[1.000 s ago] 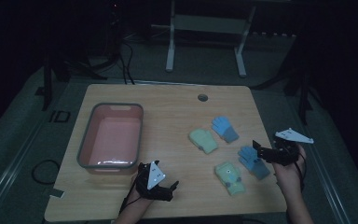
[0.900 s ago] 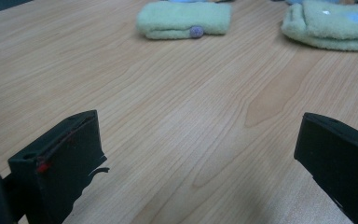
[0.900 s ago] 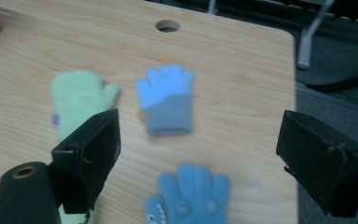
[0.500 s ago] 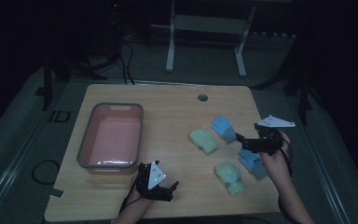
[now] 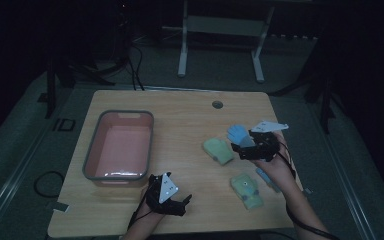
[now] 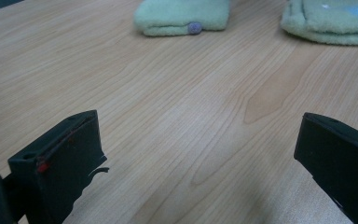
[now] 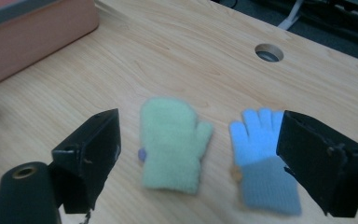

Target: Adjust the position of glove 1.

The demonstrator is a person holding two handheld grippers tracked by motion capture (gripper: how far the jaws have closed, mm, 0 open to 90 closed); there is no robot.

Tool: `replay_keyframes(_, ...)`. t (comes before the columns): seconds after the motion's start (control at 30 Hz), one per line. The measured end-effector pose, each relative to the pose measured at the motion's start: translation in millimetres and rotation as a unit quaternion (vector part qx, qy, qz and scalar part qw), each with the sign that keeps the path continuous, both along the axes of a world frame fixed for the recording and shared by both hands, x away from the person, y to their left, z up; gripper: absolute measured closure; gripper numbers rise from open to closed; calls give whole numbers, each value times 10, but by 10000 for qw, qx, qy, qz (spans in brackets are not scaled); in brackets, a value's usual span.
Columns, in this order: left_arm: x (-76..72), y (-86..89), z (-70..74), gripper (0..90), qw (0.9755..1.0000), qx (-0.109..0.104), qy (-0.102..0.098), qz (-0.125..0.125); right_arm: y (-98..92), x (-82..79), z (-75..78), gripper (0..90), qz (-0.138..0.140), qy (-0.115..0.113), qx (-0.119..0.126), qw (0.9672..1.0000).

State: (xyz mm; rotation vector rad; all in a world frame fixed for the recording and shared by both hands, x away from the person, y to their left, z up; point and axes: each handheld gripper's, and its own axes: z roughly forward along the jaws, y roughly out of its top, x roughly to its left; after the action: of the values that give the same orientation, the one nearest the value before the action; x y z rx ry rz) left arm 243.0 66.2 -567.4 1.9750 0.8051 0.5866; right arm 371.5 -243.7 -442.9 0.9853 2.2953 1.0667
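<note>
While the left tongs (image 5: 184, 200) rest wide open and empty at the counter's (image 5: 190, 120) six o'clock edge, the right tongs (image 7: 198, 154), also wide open and empty, hover above a green mitten (image 7: 171, 142) and blue glove (image 7: 261, 158) lying side by side at three o'clock.

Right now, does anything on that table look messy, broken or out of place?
Nothing looks damaged or spilled. Mittens and gloves just lie scattered singly: a green mitten and a blue glove side by side, another green one and a blue one nearer the person. The pink tub sits square on the table.
</note>
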Motion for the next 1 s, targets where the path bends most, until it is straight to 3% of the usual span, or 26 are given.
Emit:
replay_keyframes(0.2, -1, -3, 0, 12, 10000, 17, -1, -22, 174, 157, -157, 223, 278, 84, -145, 9995)
replay_keyframes(0.4, -5, -5, 0, 12, 10000, 26, -16, -38, 326, 303, -325, 283, 529, 365, -358, 9973)
replay_keyframes(0.47, -5, -6, 0, 12, 10000, 46, -25, -54, 404, 367, -420, 383, 656, 356, -688, 9948)
replay_keyframes(0.63, -6, -8, 0, 12, 10000, 47, -30, -62, 473, 492, -557, 445, 703, 559, -736, 9932)
replay_keyframes(0.7, -7, -7, 0, 12, 10000, 47, -33, -62, 487, 547, -606, 499, 753, 742, -723, 9918)
replay_keyframes(1.0, -8, -14, -1, 12, 10000, 61, -31, -63, 546, 678, -789, 552, 873, 836, -881, 9887)
